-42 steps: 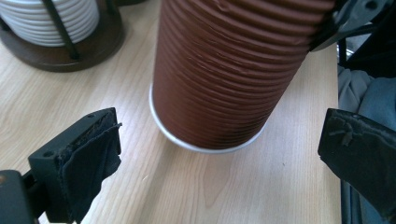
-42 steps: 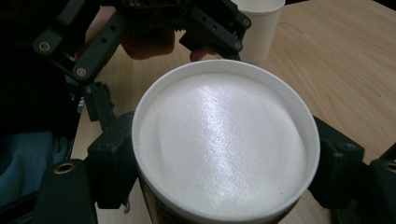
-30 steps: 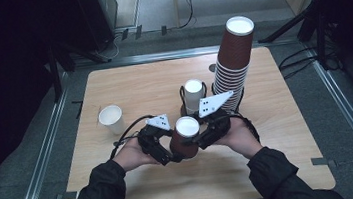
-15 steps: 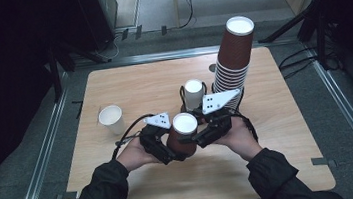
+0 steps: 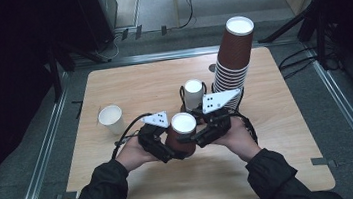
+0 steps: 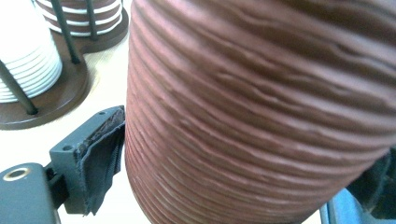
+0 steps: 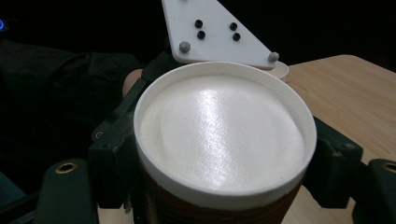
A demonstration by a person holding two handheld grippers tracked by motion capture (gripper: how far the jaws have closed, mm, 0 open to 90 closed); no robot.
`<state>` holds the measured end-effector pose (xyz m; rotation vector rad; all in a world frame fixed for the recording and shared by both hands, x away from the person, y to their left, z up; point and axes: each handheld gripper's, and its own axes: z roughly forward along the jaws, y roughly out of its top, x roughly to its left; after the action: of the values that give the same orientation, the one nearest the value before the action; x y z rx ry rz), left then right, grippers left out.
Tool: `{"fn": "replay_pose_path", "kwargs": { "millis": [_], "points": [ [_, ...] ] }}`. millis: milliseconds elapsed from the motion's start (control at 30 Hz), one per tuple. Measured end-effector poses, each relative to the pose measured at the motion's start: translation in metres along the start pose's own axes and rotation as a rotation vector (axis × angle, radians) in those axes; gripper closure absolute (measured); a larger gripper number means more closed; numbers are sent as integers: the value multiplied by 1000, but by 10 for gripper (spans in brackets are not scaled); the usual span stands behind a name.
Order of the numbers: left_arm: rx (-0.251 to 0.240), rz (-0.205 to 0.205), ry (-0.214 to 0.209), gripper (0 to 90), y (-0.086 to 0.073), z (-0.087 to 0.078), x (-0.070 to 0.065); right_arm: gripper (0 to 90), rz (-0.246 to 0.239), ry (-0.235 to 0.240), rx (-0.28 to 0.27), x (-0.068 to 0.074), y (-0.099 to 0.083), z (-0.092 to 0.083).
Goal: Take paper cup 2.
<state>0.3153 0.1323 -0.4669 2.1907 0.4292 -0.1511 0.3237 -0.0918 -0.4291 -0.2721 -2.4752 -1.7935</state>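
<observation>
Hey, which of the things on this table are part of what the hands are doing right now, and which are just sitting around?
In use:
brown cup, upside down, white base up
left tongs, on its side, just closing in
right tongs, clamped near its top

Lying about:
tall brown stack
white stack in a rack
single white cup

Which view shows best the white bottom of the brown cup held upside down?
The right gripper view: the brown cup turns its whole white bottom to the camera. The high view shows it small, between the left gripper and right gripper. The left gripper view shows its ribbed wall.
</observation>
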Motion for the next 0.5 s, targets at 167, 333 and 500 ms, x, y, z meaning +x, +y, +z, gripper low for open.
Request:
{"fn": "replay_pose_path", "kwargs": {
  "millis": [167,333,500],
  "points": [
    [22,12,5,100,2,-1,0,239,4,0,14,-1,-1,0],
    [29,16,-4,117,2,-4,1,207,51,7,43,-3,0,-2],
    [28,8,21,116,2,-16,5,172,35,-33,117,-4,-1,-2]
  ]
}}
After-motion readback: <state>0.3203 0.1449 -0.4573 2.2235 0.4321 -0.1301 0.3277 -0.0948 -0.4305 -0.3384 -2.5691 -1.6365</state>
